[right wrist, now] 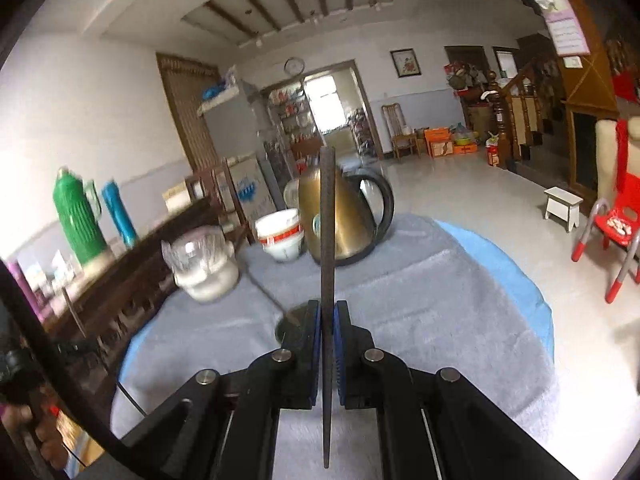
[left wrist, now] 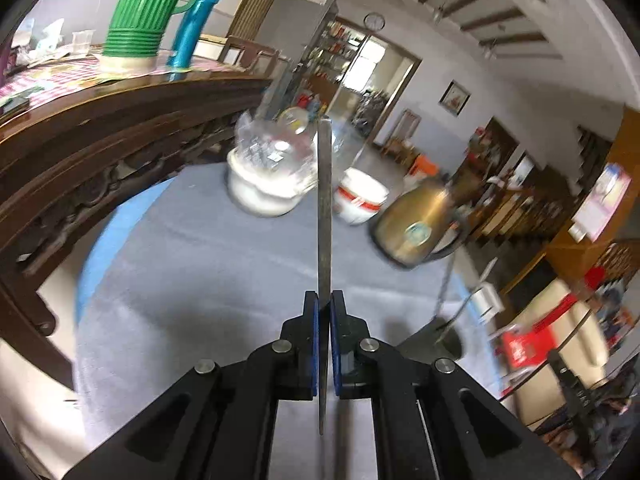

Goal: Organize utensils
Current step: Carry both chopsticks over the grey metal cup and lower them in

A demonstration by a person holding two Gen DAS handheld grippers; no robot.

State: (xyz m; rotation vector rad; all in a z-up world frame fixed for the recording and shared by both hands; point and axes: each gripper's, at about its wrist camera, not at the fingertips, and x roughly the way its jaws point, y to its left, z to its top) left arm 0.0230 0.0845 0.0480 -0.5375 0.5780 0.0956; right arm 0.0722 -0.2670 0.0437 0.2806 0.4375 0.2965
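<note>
1. While clamped between blue pads, left gripper (left wrist: 324, 304) grips a flat grey utensil (left wrist: 324, 200), pointing toward 12 o'clock.
2. Right gripper (right wrist: 327, 314) likewise pinches a dark textured utensil (right wrist: 327, 220), upright.
3. Beyond, at 12 o'clock: brass kettle (right wrist: 340, 220), stacked bowls (right wrist: 280, 236), grey cloth (right wrist: 420, 300).

My left black two-finger tongs (left wrist: 324, 300) are clamped, blue pads pressed on a thin flat metal utensil handle (left wrist: 324, 200) that stands upright. My right black tongs (right wrist: 327, 310) likewise grip a slim dark textured utensil handle (right wrist: 327, 220), pointing upward.
</note>
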